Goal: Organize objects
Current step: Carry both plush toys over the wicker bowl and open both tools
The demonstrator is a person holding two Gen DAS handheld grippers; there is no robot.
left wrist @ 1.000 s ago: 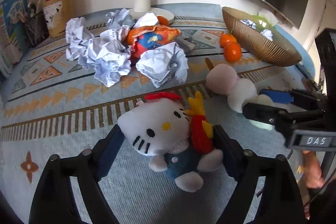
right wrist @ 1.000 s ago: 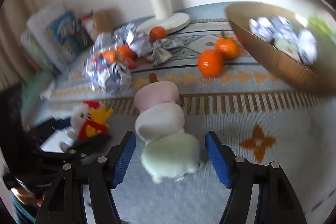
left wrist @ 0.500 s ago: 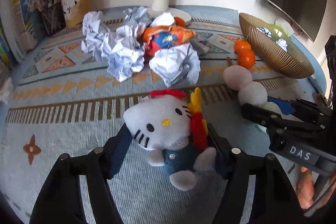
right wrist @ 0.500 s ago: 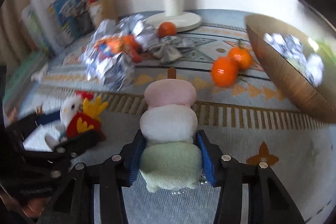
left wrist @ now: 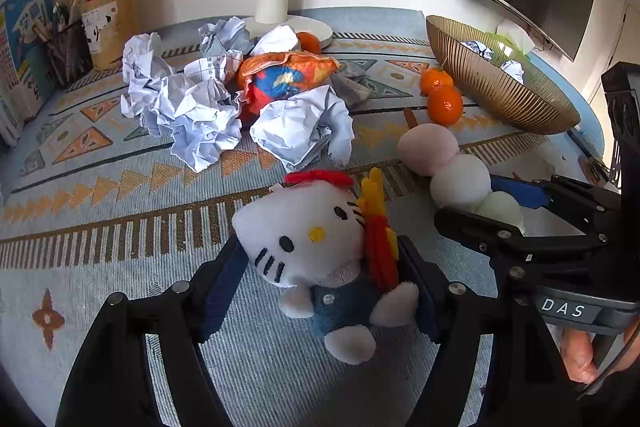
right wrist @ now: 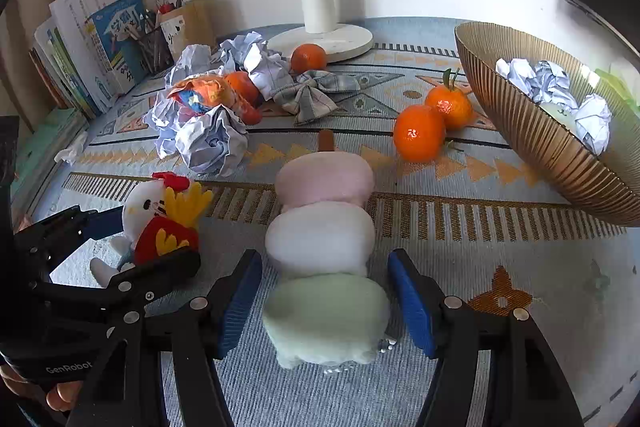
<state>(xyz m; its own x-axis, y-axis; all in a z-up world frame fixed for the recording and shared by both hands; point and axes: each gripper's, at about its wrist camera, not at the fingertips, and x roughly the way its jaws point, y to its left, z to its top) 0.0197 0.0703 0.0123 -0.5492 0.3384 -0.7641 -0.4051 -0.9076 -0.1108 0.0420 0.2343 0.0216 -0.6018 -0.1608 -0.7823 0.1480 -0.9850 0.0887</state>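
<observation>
A white cat plush (left wrist: pixel 316 251) with a red bow, blue overalls and a red-and-yellow fries pouch lies on the patterned cloth. My left gripper (left wrist: pixel 326 277) has its blue pads pressed on both sides of the plush's body. The plush also shows in the right wrist view (right wrist: pixel 154 223). A plush skewer of pink, white and green balls (right wrist: pixel 326 247) lies to the right. My right gripper (right wrist: pixel 326 301) straddles its green end with its blue pads apart and clear of it. The skewer shows in the left wrist view (left wrist: pixel 452 171) too.
Crumpled paper balls (left wrist: pixel 192 111) and an orange snack bag (left wrist: pixel 286 77) lie behind. Two tangerines (right wrist: pixel 432 123) sit beside a gold ribbed bowl (right wrist: pixel 536 135) holding paper balls. A grey bow (right wrist: pixel 316 95), a white lamp base (right wrist: pixel 324 39), books and a pencil holder (right wrist: pixel 140 39) stand at the back.
My left gripper closed in on the cat plush. My right gripper closed on the skewer's green end half a second ago and now stands open around it.
</observation>
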